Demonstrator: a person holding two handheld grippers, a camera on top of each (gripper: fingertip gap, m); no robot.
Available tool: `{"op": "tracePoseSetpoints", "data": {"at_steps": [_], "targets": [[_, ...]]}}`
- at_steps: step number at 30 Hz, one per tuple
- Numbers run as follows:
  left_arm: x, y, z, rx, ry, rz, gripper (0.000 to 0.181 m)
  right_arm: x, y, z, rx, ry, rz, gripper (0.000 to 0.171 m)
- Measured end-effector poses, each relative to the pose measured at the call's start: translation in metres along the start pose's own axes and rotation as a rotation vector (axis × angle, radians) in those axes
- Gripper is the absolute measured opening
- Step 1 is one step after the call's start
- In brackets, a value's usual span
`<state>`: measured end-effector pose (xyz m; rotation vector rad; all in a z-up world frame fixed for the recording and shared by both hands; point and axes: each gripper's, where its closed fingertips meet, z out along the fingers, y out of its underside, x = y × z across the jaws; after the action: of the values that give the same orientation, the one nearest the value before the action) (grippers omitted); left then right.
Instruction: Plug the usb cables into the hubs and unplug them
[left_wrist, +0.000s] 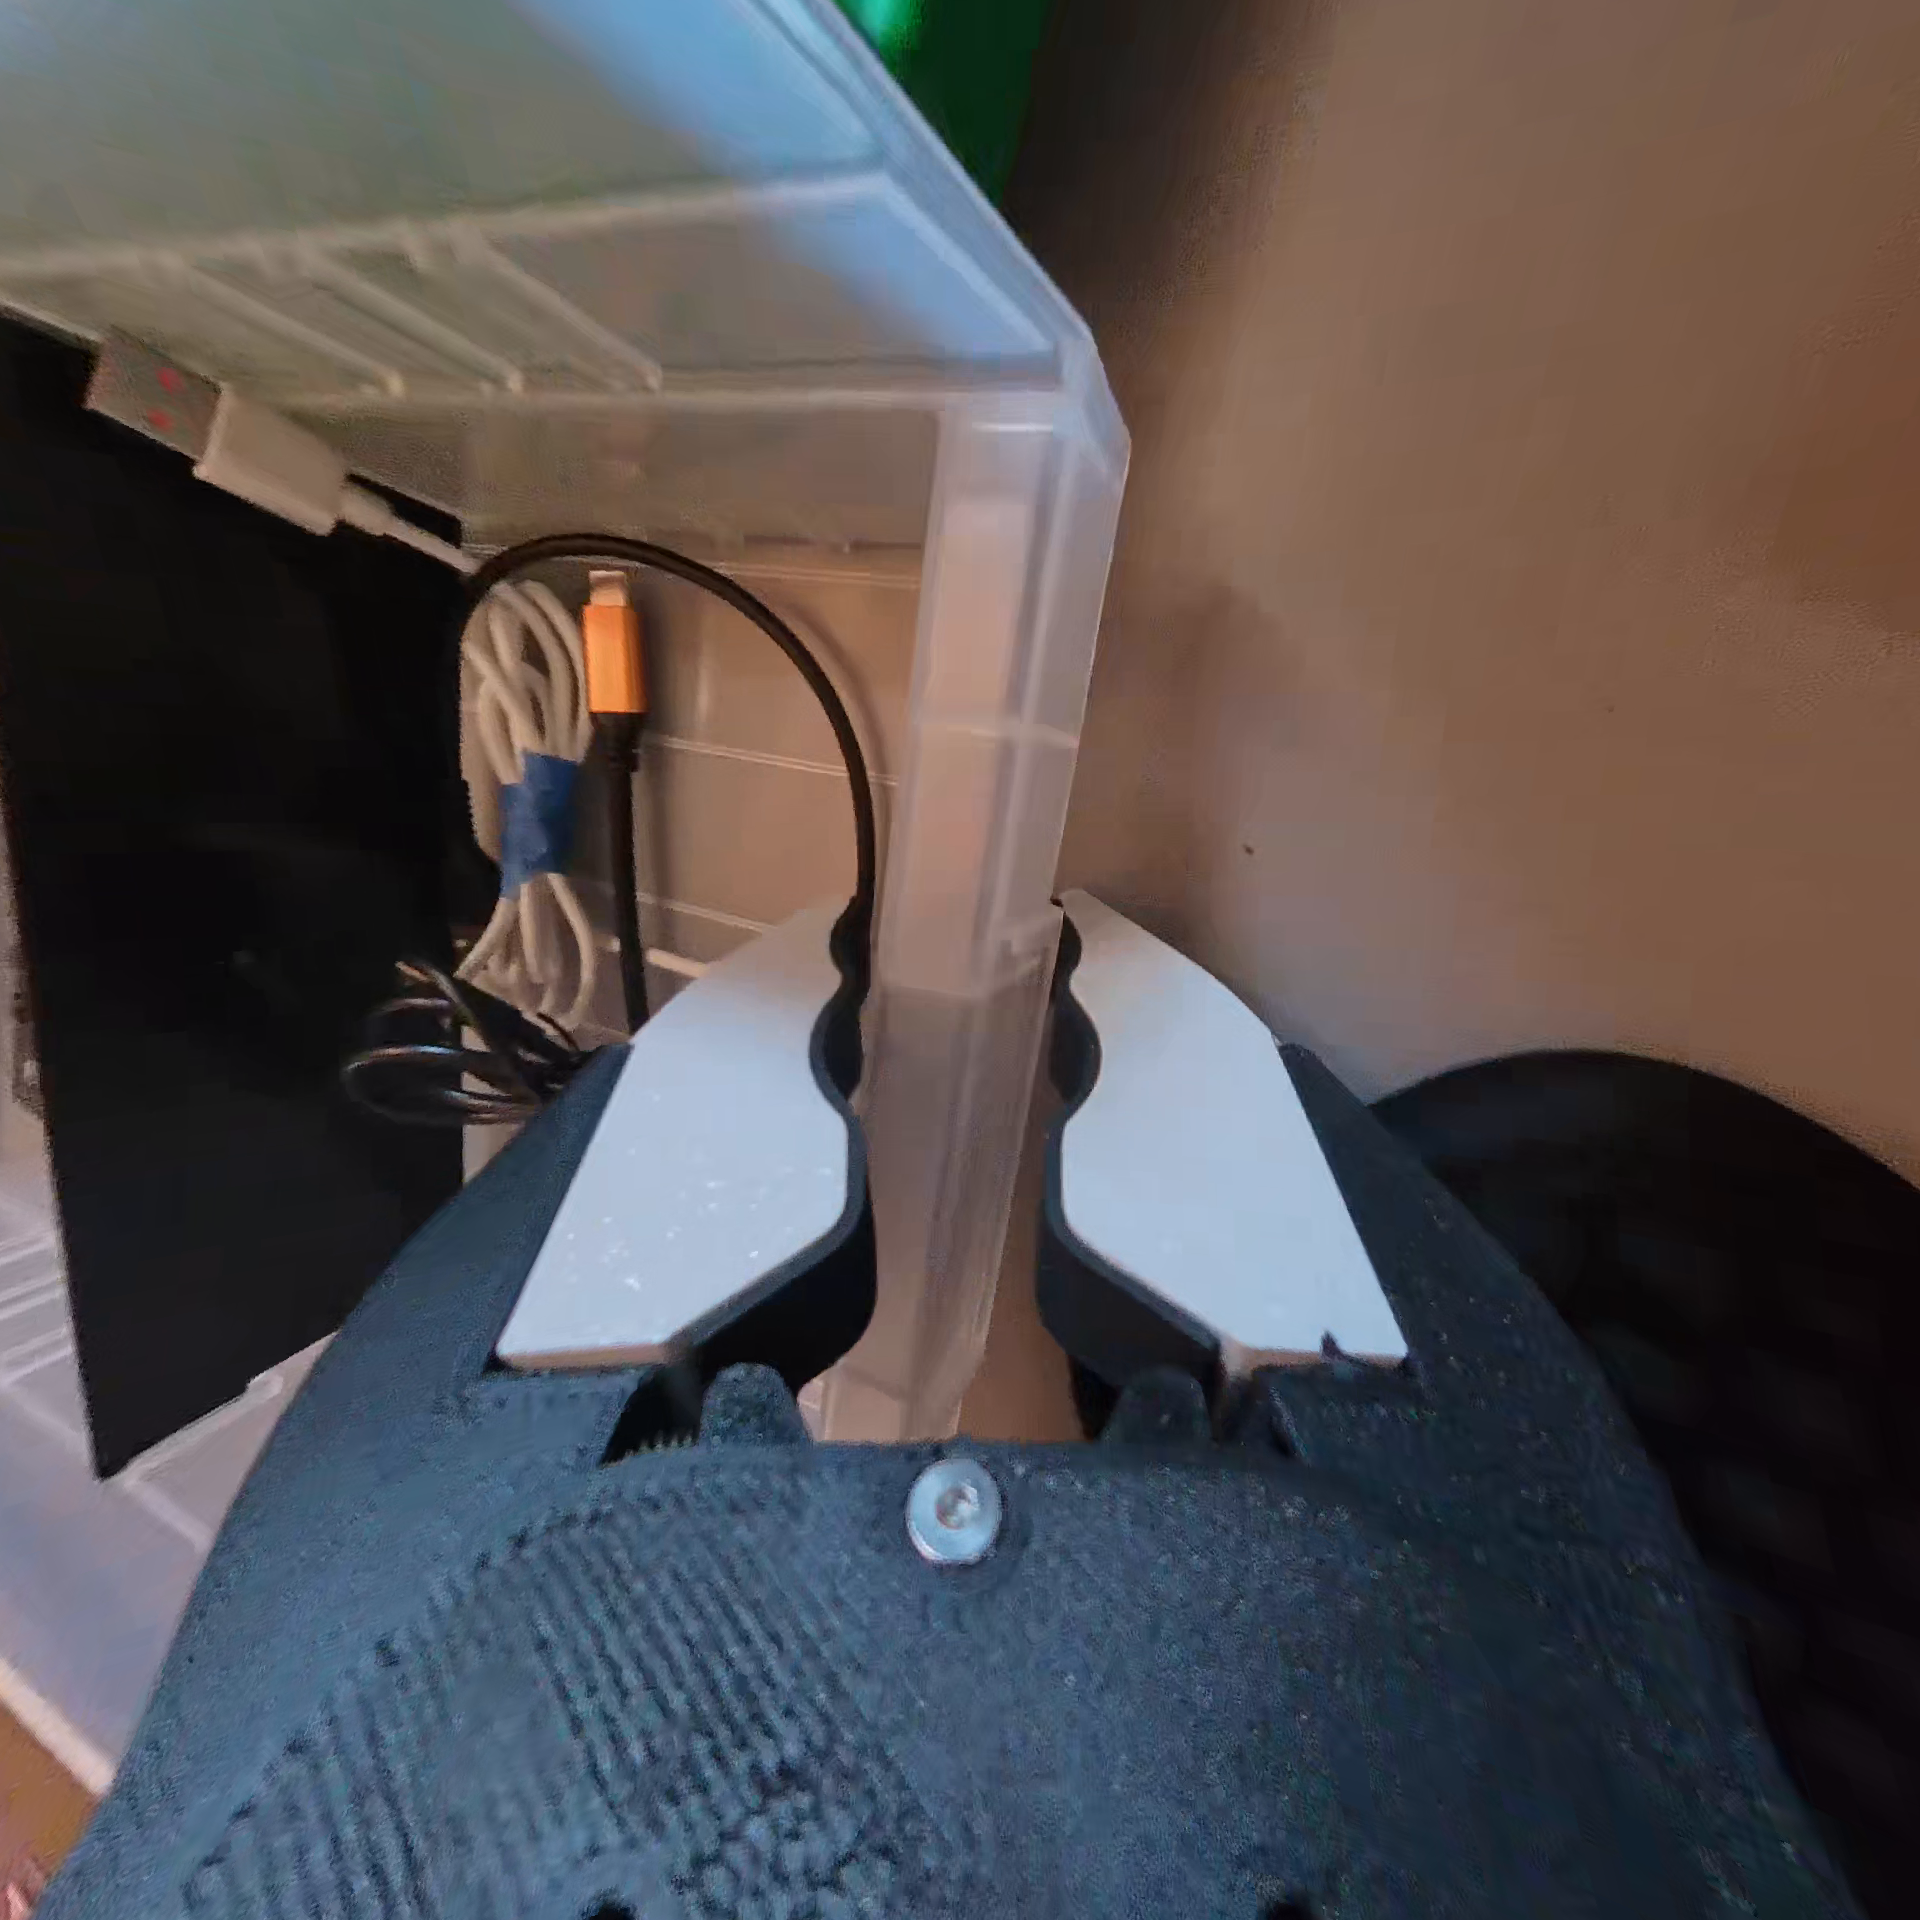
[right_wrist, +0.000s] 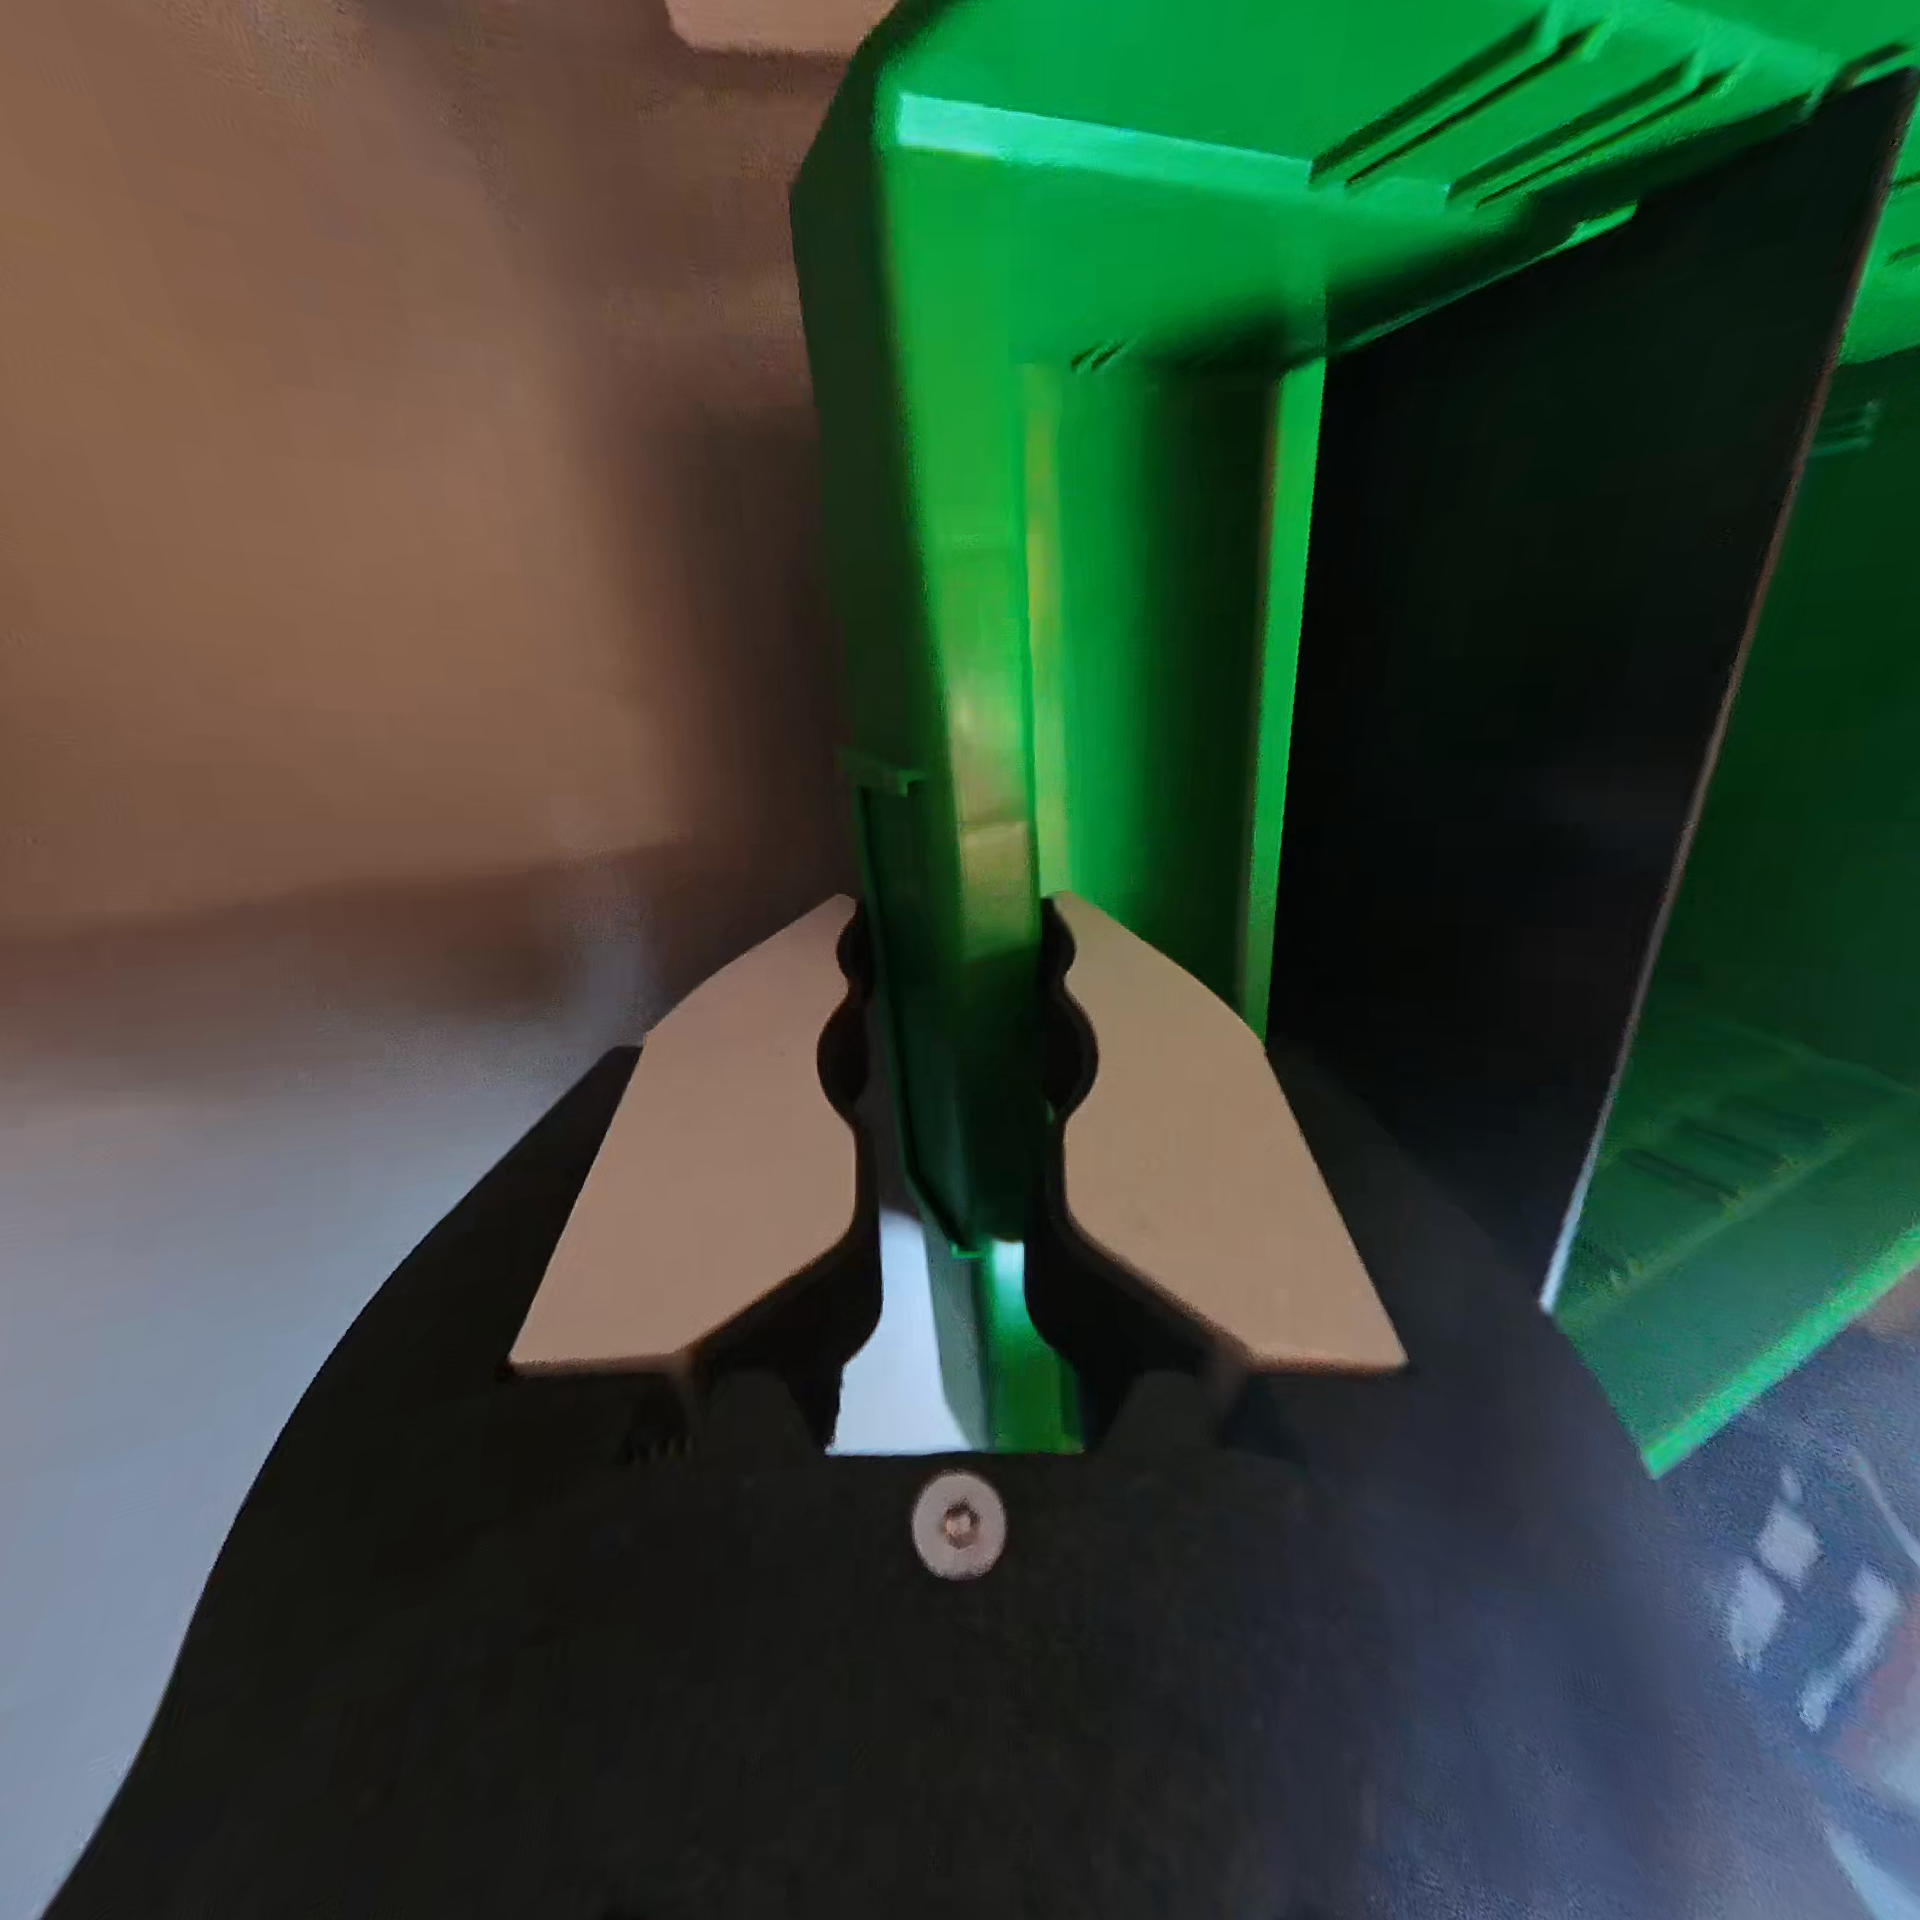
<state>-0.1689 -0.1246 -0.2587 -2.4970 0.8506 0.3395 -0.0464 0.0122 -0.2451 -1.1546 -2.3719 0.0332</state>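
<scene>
My left gripper (left_wrist: 956, 914) is shut on the corner wall of a clear plastic bin (left_wrist: 997, 623), one finger inside and one outside. Inside the bin lie a black cable with an orange connector (left_wrist: 613, 660), a white cable coil (left_wrist: 525, 727) bound with blue tape, a bundle of thin black cable (left_wrist: 447, 1060), and a white USB plug (left_wrist: 270, 462) joined to a pale block with red marks (left_wrist: 145, 390). My right gripper (right_wrist: 951, 914) is shut on the wall of a green plastic bin (right_wrist: 935, 520). I see no cables in the green bin.
A black divider panel (left_wrist: 229, 831) stands in the clear bin and another (right_wrist: 1538, 727) in the green bin. The brown table (left_wrist: 1507, 520) lies beyond. A dark rounded object (left_wrist: 1662, 1299) sits to the right. Blurred items (right_wrist: 1787, 1621) lie at the lower right. Across from one pair of fingers to the other is roughly 20 cm.
</scene>
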Motion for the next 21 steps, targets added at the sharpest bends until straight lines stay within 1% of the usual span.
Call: {"op": "tracePoseSetpoints", "data": {"at_steps": [1, 2, 5, 9, 11, 16, 21], "targets": [[-0.003, 0.0, 0.001, 0.014, -0.018, -0.013, 0.034, -0.001, 0.009, -0.007, -0.007, 0.033, 0.043, 0.029], [-0.003, 0.001, 0.0, 0.02, -0.018, -0.027, 0.034, -0.007, 0.016, -0.014, 0.021, 0.019, 0.091, 0.029], [-0.004, 0.008, -0.002, 0.031, -0.027, -0.031, 0.035, -0.019, 0.054, -0.031, 0.008, 0.06, 0.145, 0.03], [-0.007, 0.012, -0.003, 0.041, -0.04, -0.056, 0.035, -0.029, 0.115, -0.04, -0.126, 0.165, 0.163, 0.031], [-0.012, 0.012, -0.001, 0.051, -0.046, -0.07, 0.035, -0.027, 0.134, -0.045, -0.145, 0.197, 0.198, 0.031], [-0.027, 0.016, 0.004, 0.072, -0.07, -0.115, 0.036, -0.007, 0.182, -0.048, -0.225, 0.249, 0.312, 0.031], [-0.047, 0.019, 0.01, 0.084, -0.114, -0.158, 0.038, 0.022, 0.217, -0.044, -0.266, 0.311, 0.39, 0.031]]}}
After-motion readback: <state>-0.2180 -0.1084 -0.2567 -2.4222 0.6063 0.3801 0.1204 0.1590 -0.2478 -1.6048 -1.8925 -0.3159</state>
